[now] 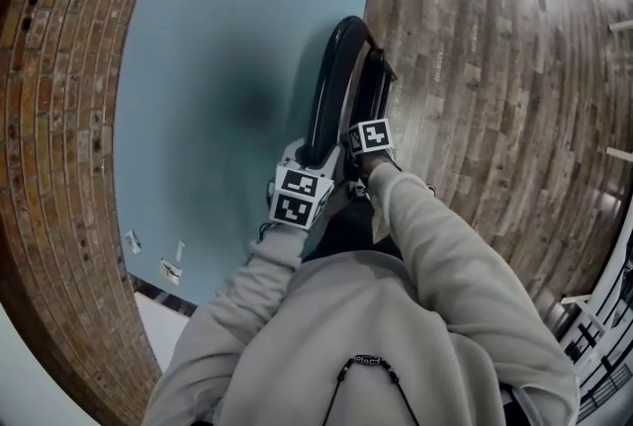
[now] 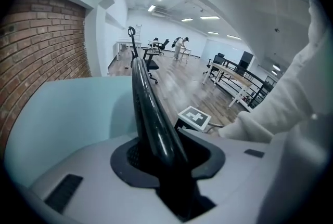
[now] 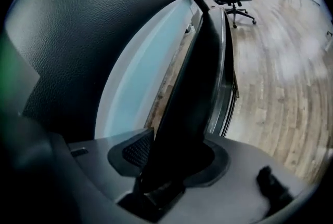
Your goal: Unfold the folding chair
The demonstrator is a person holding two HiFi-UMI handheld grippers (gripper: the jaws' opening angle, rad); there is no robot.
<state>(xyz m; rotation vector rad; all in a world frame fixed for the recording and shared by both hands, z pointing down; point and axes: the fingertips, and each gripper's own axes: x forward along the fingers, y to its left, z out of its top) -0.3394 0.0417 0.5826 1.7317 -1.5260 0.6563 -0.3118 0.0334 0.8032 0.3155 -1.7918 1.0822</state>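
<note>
My left claw (image 2: pixel 161 158) pinches the folding chair's (image 1: pixel 331 78) curved back, and my right claw (image 3: pixel 171 166) pinches its seat panel. The chair stands folded on the wooden floor (image 1: pixel 495 68), close beside a pale blue panel (image 1: pixel 227 88) by the brick wall (image 1: pixel 59 118).

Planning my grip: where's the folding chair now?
Head view, centre: the folding chair stands on the wood floor along the blue panel's right edge, left gripper and right gripper clamped on it.

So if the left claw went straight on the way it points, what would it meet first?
The folding chair: its glossy black rim already sits between the jaws, running on ahead. Nothing else comes first.
</note>
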